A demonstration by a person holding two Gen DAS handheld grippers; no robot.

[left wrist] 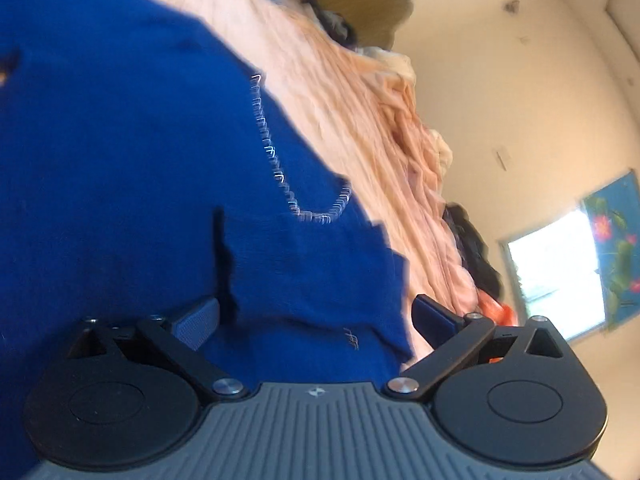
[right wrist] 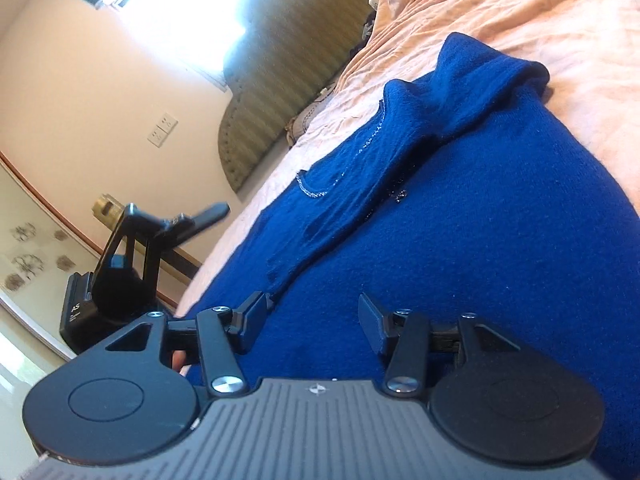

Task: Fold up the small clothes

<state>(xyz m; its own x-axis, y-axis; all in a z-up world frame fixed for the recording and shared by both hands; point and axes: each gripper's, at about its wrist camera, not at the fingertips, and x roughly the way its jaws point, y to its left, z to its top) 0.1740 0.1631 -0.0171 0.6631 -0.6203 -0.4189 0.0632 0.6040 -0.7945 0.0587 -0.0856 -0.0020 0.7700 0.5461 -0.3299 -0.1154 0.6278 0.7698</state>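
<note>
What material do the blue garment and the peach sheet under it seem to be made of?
Blue garment: probably a soft knit, wool or acrylic; its surface looks matte and fuzzy, with a shiny line of beads or sequins. Peach sheet: probably thin woven cotton; it looks matte and has many fine wrinkles.

The left gripper has its jaws spread wide, both fingers low and tilted. The right gripper is likewise parted, fingers well apart. In the right wrist view the left gripper shows off to the side, jaws apart.
</note>
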